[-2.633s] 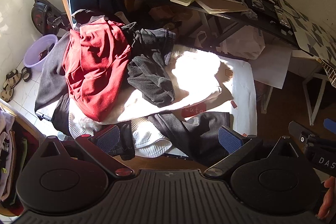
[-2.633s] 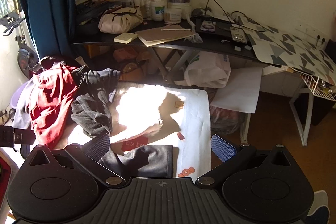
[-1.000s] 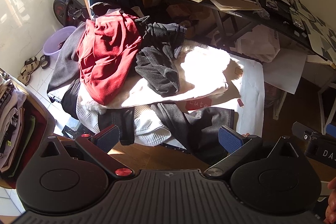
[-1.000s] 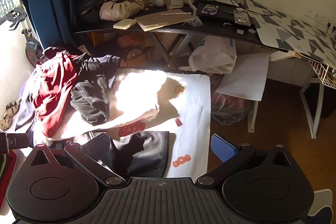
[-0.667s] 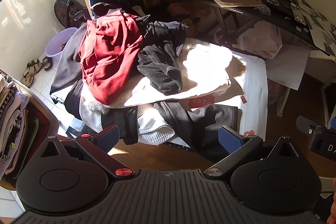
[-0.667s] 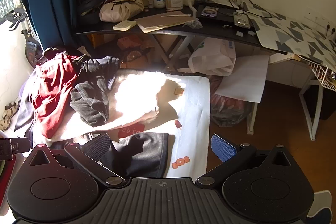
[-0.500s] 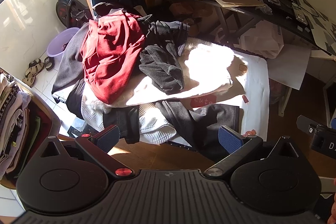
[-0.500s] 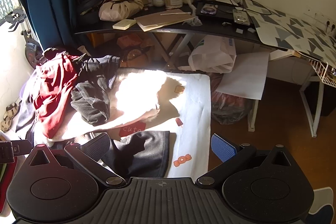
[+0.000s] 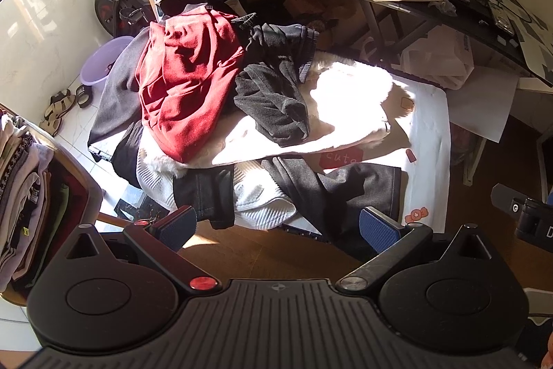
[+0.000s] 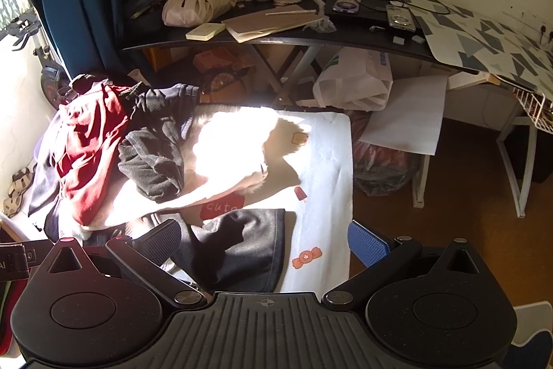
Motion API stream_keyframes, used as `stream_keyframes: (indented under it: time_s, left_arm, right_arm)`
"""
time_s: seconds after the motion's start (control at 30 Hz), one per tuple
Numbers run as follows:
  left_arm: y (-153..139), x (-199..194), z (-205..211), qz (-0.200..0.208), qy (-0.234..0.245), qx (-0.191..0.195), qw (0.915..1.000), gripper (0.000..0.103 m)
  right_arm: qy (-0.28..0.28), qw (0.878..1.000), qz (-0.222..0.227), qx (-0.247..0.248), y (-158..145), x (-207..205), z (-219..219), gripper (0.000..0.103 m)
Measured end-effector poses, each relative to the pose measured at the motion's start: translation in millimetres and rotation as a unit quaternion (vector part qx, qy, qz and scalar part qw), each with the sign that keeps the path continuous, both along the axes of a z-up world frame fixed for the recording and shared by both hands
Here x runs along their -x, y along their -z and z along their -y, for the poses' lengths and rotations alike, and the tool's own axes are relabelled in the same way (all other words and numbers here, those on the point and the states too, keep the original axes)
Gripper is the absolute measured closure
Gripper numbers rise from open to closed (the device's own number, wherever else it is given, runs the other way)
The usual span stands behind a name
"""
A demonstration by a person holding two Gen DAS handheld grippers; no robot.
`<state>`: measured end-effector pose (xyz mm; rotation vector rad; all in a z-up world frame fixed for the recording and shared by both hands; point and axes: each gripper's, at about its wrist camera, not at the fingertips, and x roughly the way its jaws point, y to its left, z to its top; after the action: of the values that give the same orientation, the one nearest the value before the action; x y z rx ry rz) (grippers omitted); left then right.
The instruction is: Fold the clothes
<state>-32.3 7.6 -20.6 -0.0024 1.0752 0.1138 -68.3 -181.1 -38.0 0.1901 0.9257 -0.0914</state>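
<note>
Left gripper [image 9: 276, 227] and right gripper [image 10: 264, 242] both gape wide, empty, short of the heaped clothes [image 9: 221, 99] on the table [image 10: 331, 168]. Risk: tugging the dark trousers [image 10: 242, 248] drags the pile floorward

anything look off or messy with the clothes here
Yes. The clothes are an unsorted heap: a red garment crumpled on top, a dark one bunched beside it. Dark trousers and a white knit hang over the table's near edge. Nothing looks folded; both grippers are open, holding nothing.
</note>
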Motion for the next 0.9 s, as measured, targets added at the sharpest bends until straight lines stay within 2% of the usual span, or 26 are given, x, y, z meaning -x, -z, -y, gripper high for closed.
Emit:
stream_keyframes:
  time_s: [0.3, 0.6, 0.7, 0.9]
  left_arm:
    - [2, -5, -1, -0.009, 0.003, -0.006, 0.9999, 0.000]
    - [5, -12, -7, -0.019, -0.009, -0.005, 0.9998, 0.000]
    - [4, -11, -12, -0.011, -0.021, 0.005, 0.9997, 0.000]
    - [-8, -6, -39, 0.039, -0.075, 0.038, 0.9957, 0.001]
  right_arm:
    - [-0.006, 1.000, -0.008, -0.003, 3, -9, -5, 0.001]
    - [-0.007, 1.000, 0.015, -0.015, -2, -18, 3, 0.001]
    - [-0.005, 1.000, 0.029, -0.008, -3, -20, 4, 0.001]
    - [-0.017, 0.997, 0.070, 0.001, -8, -23, 6, 0.001]
